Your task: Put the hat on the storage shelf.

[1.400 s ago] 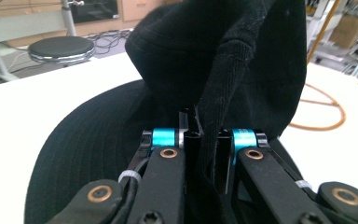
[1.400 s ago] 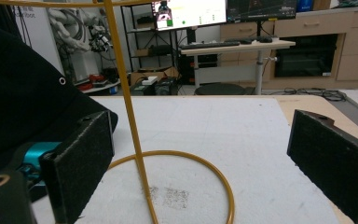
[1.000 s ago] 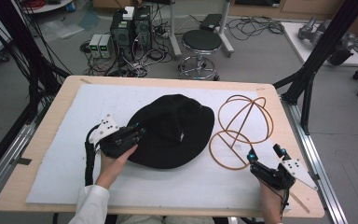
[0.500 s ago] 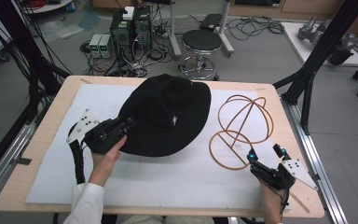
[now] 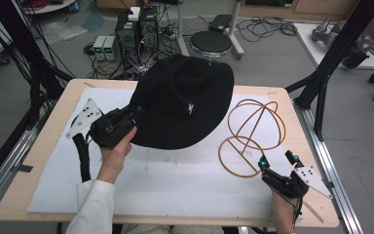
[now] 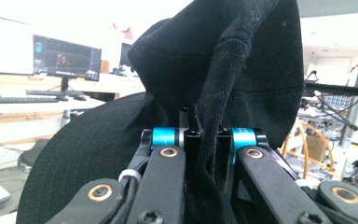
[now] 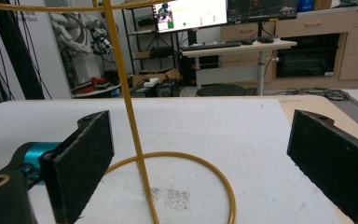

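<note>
The left tongs (image 5: 135, 113) are clamped on the brim of a black hat (image 5: 185, 100), pinching the cloth between the jaws and holding the hat up off the counter (image 5: 39, 161), above its far middle part. The right tongs (image 5: 277, 161) rest near the counter's near right corner with jaws spread wide and nothing between them, just beside the base ring of a wire hat stand (image 5: 251, 129) that sits on the white mat (image 5: 175, 180).
</note>
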Tool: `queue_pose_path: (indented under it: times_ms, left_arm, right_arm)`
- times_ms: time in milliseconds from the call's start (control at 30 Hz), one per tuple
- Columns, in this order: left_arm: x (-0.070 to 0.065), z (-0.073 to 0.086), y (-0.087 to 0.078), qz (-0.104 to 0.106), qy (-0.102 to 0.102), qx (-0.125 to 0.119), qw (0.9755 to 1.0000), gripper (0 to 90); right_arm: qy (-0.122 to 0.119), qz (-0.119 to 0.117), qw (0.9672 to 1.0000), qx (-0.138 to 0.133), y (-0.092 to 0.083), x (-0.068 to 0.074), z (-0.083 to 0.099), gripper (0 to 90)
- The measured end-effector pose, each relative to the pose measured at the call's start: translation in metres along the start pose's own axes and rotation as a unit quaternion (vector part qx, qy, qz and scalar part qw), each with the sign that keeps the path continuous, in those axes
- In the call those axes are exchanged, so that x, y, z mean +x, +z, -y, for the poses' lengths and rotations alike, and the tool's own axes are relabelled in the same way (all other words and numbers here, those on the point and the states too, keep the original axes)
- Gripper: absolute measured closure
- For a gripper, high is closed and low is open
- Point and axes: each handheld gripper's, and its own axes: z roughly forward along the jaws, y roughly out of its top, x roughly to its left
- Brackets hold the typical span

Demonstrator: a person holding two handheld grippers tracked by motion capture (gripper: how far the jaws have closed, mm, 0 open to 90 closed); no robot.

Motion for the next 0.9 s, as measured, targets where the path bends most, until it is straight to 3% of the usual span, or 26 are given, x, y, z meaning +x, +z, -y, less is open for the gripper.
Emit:
queue_pose_path:
  times_ms: [133, 433, 900]
  left_arm:
    - [-0.007, -0.003, 0.011, 0.016, 0.003, -0.005, 0.9999, 87.4]
    - [-0.023, -0.006, 0.041, 0.046, -0.011, -0.011, 0.9988, 87.4]
    - [-0.054, -0.005, 0.093, 0.081, -0.018, -0.002, 0.9965, 87.4]
  right_arm:
    - [-0.001, -0.004, 1.0000, 0.000, 0.001, 0.000, 0.000, 6.3]
    - [-0.001, -0.005, 1.0000, -0.001, 0.001, 0.000, 0.000, 6.3]
    - [-0.006, -0.009, 0.9999, -0.006, 0.000, 0.002, -0.001, 6.3]
